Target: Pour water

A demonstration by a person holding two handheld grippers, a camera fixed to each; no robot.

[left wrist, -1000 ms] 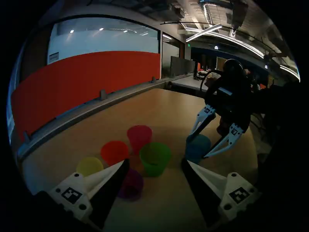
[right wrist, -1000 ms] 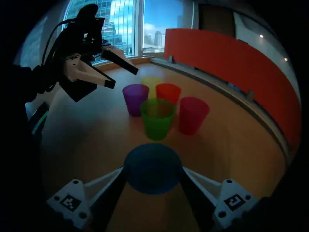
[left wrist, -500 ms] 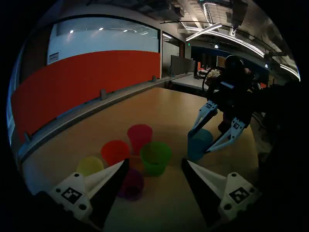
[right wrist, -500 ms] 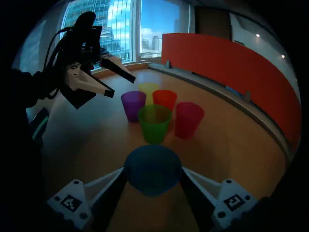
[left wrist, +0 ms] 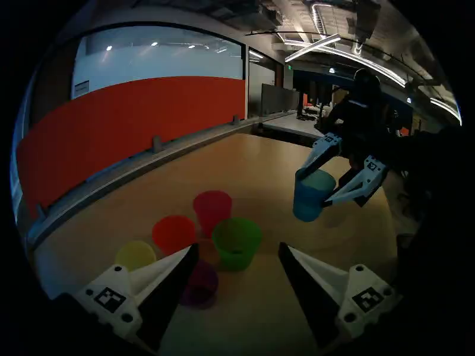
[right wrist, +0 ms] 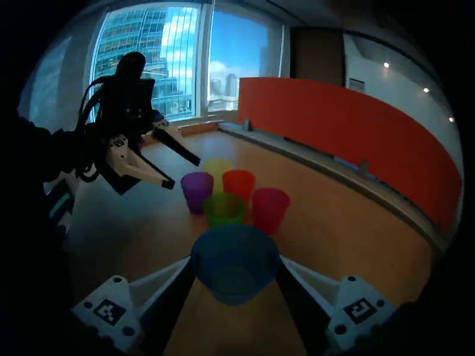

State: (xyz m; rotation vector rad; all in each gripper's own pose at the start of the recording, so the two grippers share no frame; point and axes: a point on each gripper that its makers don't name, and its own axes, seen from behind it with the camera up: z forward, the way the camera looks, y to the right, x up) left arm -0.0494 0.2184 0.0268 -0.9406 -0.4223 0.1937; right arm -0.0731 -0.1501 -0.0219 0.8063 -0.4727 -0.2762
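Blue cup, translucent, upright, aloft between fingers of right gripper

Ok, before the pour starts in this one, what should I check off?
1. Jaws of the right gripper pressing both sides of the blue cup: ok.
2. The blue cup off the table, roughly upright: ok.
3. Water in the blue cup: cannot tell.
4. The green cup upright, mouth open: ok.
5. The left gripper open, holding nothing: ok.
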